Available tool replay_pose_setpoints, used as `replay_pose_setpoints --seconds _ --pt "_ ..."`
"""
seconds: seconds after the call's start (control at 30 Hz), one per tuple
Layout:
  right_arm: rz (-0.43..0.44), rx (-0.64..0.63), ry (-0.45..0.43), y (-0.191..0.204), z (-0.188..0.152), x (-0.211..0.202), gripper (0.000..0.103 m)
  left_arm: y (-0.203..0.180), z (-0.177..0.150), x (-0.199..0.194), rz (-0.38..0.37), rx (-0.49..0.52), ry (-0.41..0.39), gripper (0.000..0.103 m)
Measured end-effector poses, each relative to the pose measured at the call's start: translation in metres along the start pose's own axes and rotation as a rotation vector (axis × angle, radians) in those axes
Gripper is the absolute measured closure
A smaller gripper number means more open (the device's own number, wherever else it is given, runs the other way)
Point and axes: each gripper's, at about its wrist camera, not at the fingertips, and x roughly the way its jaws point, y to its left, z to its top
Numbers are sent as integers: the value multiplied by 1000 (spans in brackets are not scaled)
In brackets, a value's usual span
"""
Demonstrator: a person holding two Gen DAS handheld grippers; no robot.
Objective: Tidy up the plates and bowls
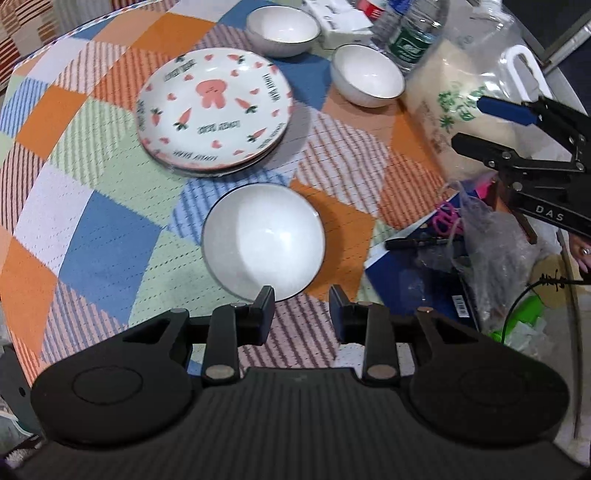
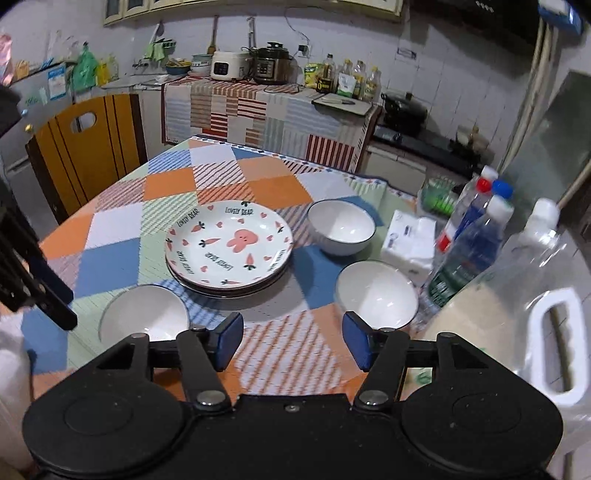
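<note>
A stack of rabbit-and-carrot plates (image 1: 214, 112) (image 2: 229, 249) sits mid-table on the patchwork cloth. Three white bowls stand around it. One bowl (image 1: 264, 240) (image 2: 144, 314) is just ahead of my left gripper (image 1: 302, 295), which is open and empty, its left finger over the bowl's near rim. A second bowl (image 1: 367, 75) (image 2: 376, 293) lies just beyond my right gripper (image 2: 293, 325), which is open and empty. The third bowl (image 1: 282, 29) (image 2: 340, 226) is at the far side. The right gripper also shows in the left wrist view (image 1: 491, 125).
Water bottles (image 2: 472, 236), a tissue pack (image 2: 408, 240) and a large clear jug of rice (image 2: 535, 295) crowd the table's right side. A blue box with bags and a pen (image 1: 436, 266) lies near the edge. A yellow chair (image 2: 85, 147) stands behind the table.
</note>
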Motion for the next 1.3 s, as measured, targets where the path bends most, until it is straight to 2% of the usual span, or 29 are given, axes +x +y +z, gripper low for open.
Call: replay_pose_setpoints --seconds 0.23,0.33,0.47,0.63,0.73,0.87,0.97,1.07,1.17,1.27,1.3 --pt "-19 -155 -8 -10 3 3 38 -28 35 -5 29 63 -8 62" --pt "-16 -208 6 -14 4 16 38 -36 53 -2 34 72 -4 61" --pt "-14 -245 28 -20 2 42 39 -38 76 6 32 55 -33 54" --pt "-23 -114 58 -32 -4 79 39 -36 104 25 25 24 -115 51" --pt "-42 -33 65 -37 -11 100 41 -29 124 43 -38 -27 -166 50" --pt "-86 38 72 -37 -18 122 44 -27 150 68 -55 -78 -196 50" --pt "-121 39 72 -35 -17 134 44 -29 166 87 -67 -97 -196 50" --pt "-117 50 77 -37 -14 147 45 -33 180 105 -68 -106 -206 50" --pt "-127 60 108 -39 -13 164 50 -39 191 122 -52 -90 -216 51" --pt "-139 74 134 -42 -14 180 62 -41 199 140 -35 -120 -246 52" --pt "-148 73 133 -43 -14 185 71 -41 202 146 -39 -134 -241 54"
